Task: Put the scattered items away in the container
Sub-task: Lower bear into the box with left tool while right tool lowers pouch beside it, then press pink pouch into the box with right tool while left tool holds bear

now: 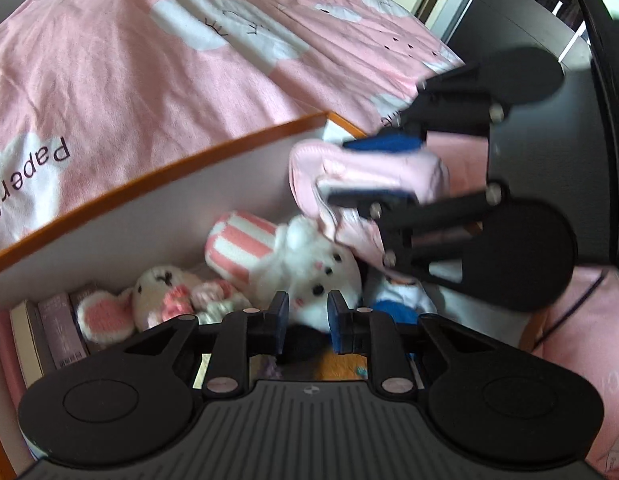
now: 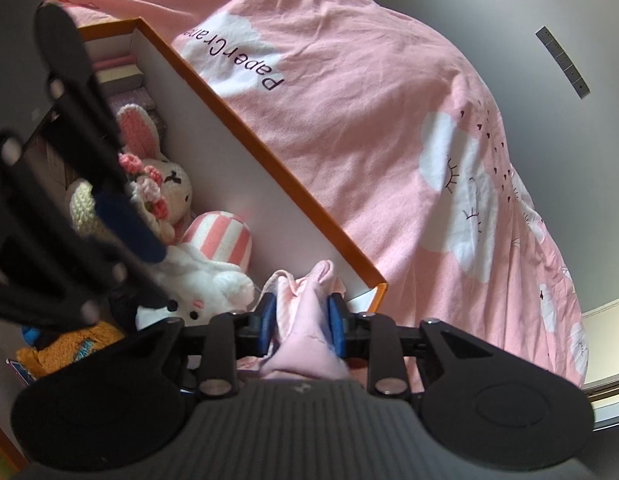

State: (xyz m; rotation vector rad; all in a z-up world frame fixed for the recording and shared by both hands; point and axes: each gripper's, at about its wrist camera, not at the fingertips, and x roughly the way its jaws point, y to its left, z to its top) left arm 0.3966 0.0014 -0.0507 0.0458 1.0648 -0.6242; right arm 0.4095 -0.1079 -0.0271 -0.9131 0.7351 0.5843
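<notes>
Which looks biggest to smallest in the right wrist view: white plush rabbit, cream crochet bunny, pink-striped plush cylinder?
1. White plush rabbit, partly hidden.
2. Cream crochet bunny.
3. Pink-striped plush cylinder.
Bunny lies farther off, so top two unsure.

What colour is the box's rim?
Orange; the box rim shows best in the right wrist view.

bed with pink cloud-print cover (image 2: pixel 349 120); orange-rimmed box (image 2: pixel 245 148) on it, 9 o'clock side of right view.

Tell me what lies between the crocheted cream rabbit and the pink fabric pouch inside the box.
The fluffy white rabbit with its pink-striped hat lies between them, seen in both views.
</notes>
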